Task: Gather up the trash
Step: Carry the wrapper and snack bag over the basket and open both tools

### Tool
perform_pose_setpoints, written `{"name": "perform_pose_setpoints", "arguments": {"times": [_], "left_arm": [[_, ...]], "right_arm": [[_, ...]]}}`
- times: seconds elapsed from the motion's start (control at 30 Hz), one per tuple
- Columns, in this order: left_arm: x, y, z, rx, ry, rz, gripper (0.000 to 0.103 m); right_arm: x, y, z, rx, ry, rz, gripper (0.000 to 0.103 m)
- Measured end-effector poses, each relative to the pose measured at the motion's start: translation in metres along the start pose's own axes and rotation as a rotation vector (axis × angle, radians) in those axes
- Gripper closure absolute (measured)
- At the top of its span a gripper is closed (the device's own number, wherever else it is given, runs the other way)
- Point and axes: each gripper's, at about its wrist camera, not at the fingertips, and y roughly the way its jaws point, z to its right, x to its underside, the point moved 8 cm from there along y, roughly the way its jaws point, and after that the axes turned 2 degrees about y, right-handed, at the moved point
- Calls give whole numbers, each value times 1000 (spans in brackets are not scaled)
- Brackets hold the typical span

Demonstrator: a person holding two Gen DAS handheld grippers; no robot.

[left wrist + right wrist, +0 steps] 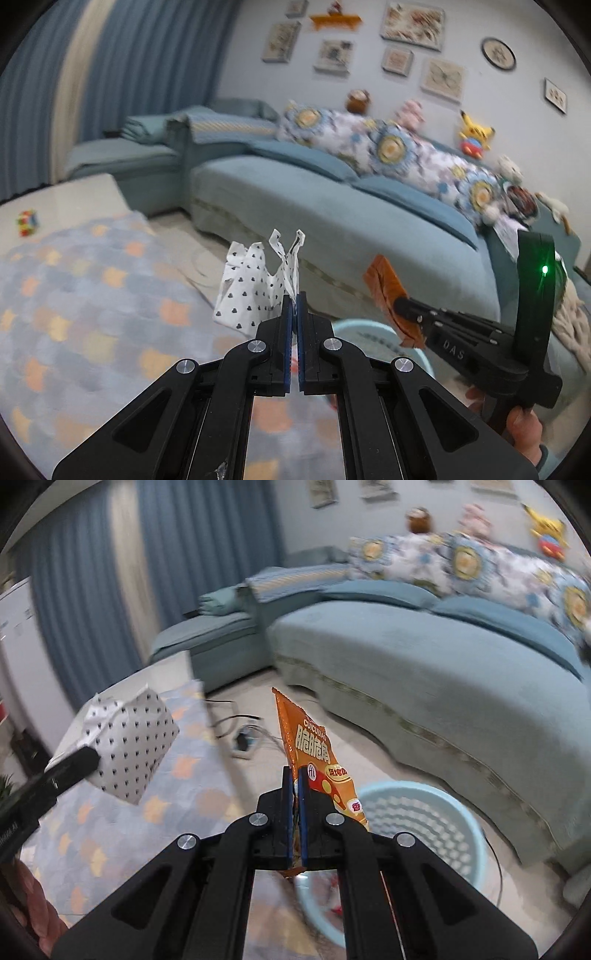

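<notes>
Indoors, a teal sofa (332,206) curves around a patterned blanket (92,295). The left gripper (294,301) pinches a crumpled white heart-print bag (251,288); the right gripper (294,775) clamps an orange snack packet (314,746) reading "CUICUIJIAO" above a perforated blue basket (443,812).

— Teal sofa (332,206) along the wall, floral cushions (388,147) across its back, plush toys (474,134) perched on top.
— Blue curtains (147,66) at left, framed pictures (412,24) above. Patterned blanket (74,314) in front; colourful cube (27,222) beyond it; power strip (245,740) with cables on the floor.
</notes>
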Motion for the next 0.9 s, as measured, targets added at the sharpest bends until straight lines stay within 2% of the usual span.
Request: {"name": "perform_pose_setpoints", "arguments": {"times": [0.13, 0.27, 0.47, 0.53, 0.57, 0.6, 0.73, 0.83, 0.9], "left_arm": [[16, 42, 36, 69, 6, -77, 103], [36, 77, 60, 141, 3, -155, 103], [75, 116, 75, 243, -50, -298, 101], [89, 125, 76, 246, -42, -338, 87], [93, 127, 75, 237, -43, -350, 69], [95, 127, 73, 227, -44, -348, 56], [97, 121, 67, 194, -30, -342, 44], [90, 107, 61, 159, -9, -321, 34], [86, 95, 62, 133, 14, -302, 31]], "right_arm": [[24, 13, 57, 68, 90, -65, 102], [49, 26, 93, 106, 149, -135, 102], [87, 48, 120, 136, 219, -251, 101], [94, 51, 123, 134, 230, -263, 101], [97, 53, 124, 134, 239, -270, 100], [100, 53, 126, 136, 250, -275, 100], [110, 52, 131, 117, 291, -290, 95], [113, 43, 129, 116, 279, -287, 75], [113, 32, 124, 121, 272, -271, 40]]}}
